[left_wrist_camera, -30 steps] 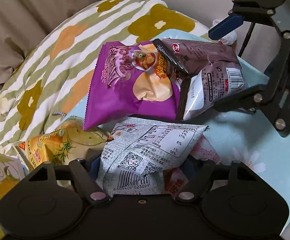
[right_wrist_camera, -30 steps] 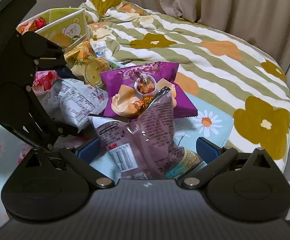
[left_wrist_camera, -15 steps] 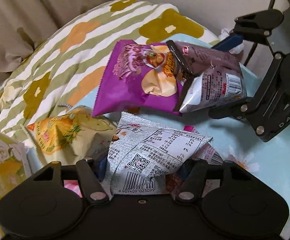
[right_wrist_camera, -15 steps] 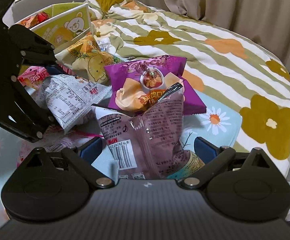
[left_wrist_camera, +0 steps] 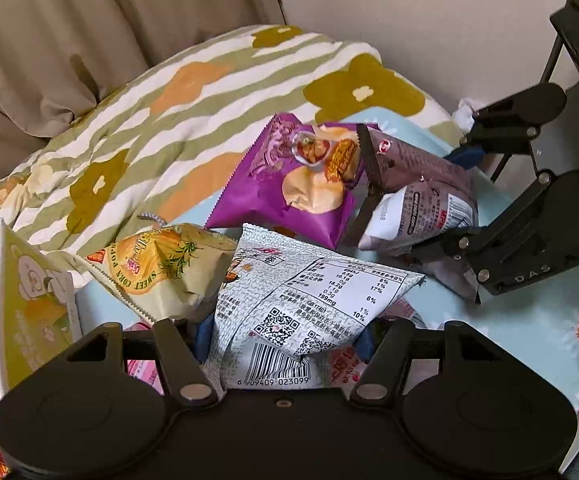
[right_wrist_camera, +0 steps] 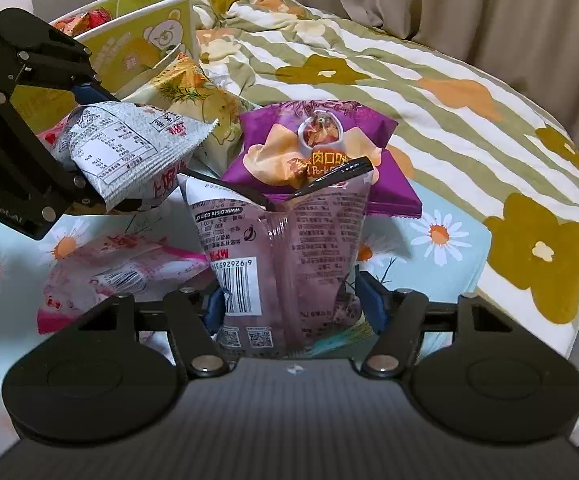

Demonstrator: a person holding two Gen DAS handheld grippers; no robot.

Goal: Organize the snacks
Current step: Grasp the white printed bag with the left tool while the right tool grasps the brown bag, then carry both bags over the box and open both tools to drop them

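Right wrist: brown snack bag (right_wrist_camera: 289,264) inside gripper (right_wrist_camera: 291,308).

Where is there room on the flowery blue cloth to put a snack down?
Bare blue cloth shows right of the purple chip bag, toward the striped quilt. It is crowded on the other side, around the yellow corn bag, pink packet and bear box.

Both claws have lifted their packets, the grey packet (left_wrist_camera: 309,300) and mauve packet (right_wrist_camera: 289,256), farther apart.
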